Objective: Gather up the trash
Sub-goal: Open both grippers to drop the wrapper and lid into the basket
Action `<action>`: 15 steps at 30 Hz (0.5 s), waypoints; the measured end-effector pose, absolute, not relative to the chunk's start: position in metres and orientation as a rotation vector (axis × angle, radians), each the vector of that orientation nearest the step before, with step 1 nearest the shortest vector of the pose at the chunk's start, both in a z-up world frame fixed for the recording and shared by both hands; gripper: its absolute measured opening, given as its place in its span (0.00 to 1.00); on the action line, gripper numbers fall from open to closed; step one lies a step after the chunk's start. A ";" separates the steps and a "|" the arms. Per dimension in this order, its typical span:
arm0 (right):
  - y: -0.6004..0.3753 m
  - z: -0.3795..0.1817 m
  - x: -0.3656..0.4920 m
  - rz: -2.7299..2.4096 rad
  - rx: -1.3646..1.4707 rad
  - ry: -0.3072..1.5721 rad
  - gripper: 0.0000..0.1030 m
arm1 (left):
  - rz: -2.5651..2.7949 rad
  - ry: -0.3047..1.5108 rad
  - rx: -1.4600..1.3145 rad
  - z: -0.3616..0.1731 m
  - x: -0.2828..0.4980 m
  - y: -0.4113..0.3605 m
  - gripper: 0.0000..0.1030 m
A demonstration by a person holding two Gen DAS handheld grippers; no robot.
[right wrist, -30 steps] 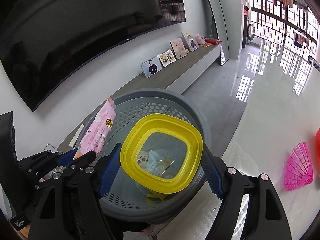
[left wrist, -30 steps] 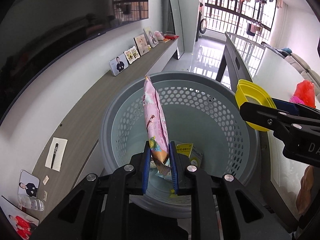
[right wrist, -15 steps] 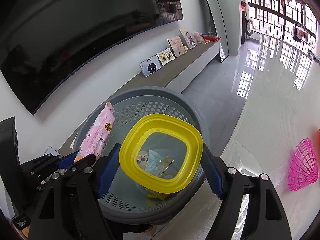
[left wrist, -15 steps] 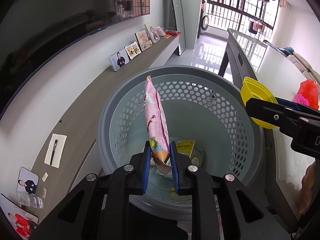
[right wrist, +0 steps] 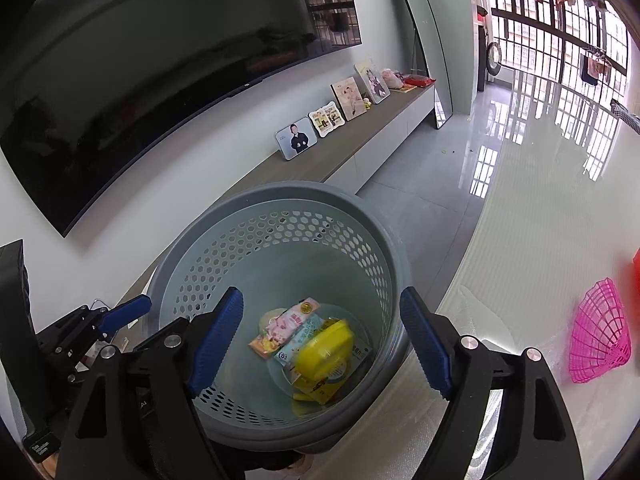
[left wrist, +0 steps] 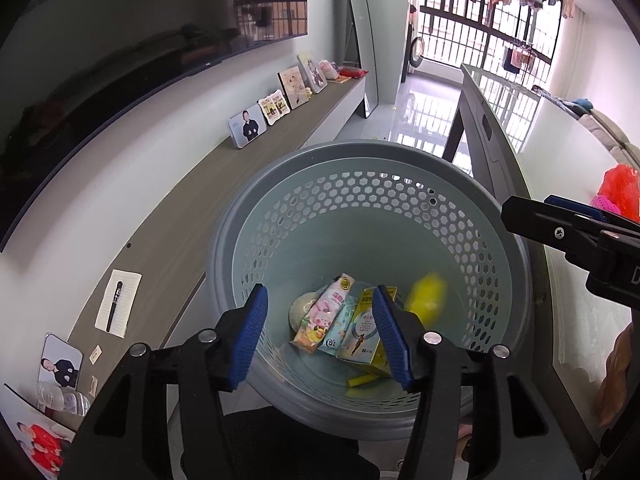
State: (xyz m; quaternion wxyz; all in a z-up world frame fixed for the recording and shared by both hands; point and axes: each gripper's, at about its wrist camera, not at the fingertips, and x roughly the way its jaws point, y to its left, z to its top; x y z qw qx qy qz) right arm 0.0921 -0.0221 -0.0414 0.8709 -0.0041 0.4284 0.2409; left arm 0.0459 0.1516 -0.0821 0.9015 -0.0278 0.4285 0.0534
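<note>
Both the left gripper (left wrist: 322,334) and right gripper (right wrist: 320,340) hover over the grey perforated basket (left wrist: 496,208) with jaws spread and empty. At its bottom lie a pink wrapper (left wrist: 320,316), a carton (left wrist: 362,332) and a blurred, probably yellow container (right wrist: 324,354).

The left gripper (left wrist: 322,334) hangs with jaws spread wide, empty. The right gripper (right wrist: 320,338) is likewise agape, holding nothing.

Both views down into basket (left wrist: 496,216) (right wrist: 384,240)
</note>
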 end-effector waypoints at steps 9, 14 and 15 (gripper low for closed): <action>-0.027 -0.044 0.092 0.497 0.023 0.894 0.75 | 0.121 0.889 -0.060 -0.081 0.045 0.154 0.52; -0.027 -0.044 0.091 0.494 0.014 0.881 0.75 | 0.147 0.879 -0.070 -0.078 0.045 0.156 0.59; -0.027 -0.043 0.091 0.496 0.017 0.879 0.75 | 0.154 0.877 -0.078 -0.077 0.045 0.158 0.59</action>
